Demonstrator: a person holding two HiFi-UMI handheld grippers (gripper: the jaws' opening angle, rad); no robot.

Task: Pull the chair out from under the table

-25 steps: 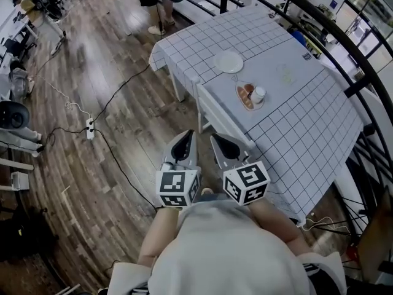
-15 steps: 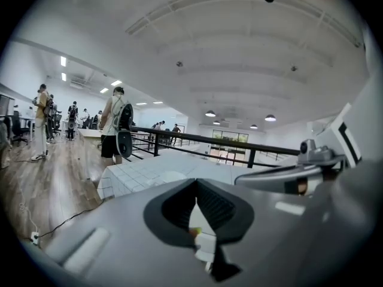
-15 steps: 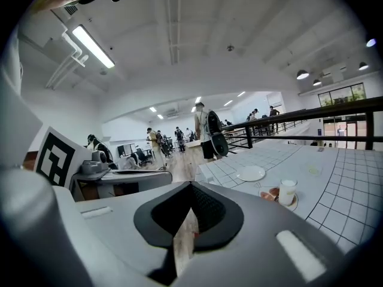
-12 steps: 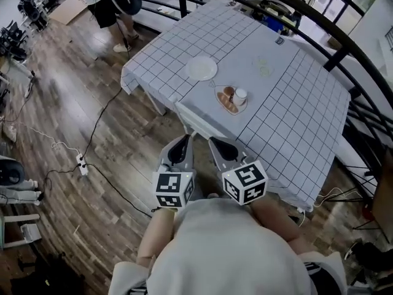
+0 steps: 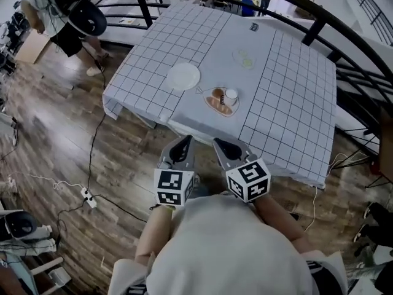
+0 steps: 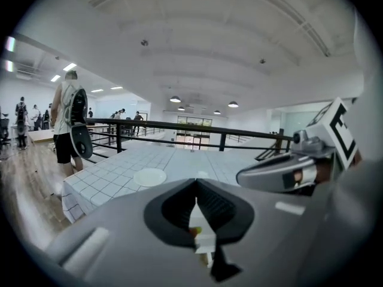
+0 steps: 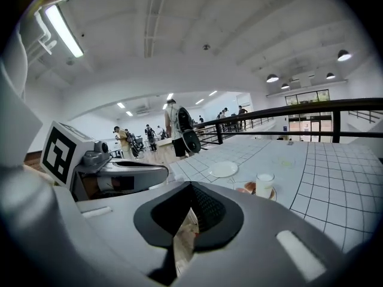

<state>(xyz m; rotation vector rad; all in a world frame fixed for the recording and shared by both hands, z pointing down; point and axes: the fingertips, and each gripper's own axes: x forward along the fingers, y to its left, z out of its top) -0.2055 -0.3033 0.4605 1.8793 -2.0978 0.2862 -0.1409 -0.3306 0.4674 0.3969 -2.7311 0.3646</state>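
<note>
A white plate [image 5: 183,77] lies on the checked cloth [image 5: 288,103] just left of a small dish [image 5: 216,103] of food bearing a white cup [image 5: 231,96], a black railing [image 5: 140,8] rings the far side, a person [image 5: 61,35] stands far left, and a power strip [image 5: 90,198] lies on the wooden floor [image 5: 73,146] near left

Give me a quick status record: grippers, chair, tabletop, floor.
left gripper: shut, empty, pointing at the table's near edge
right gripper: shut, empty, beside the left one
chair: tucked under the near edge, mostly hidden, not gripped
table: gridded cloth; white plate, food dish with cup
floor: power strip, cables at left
</note>
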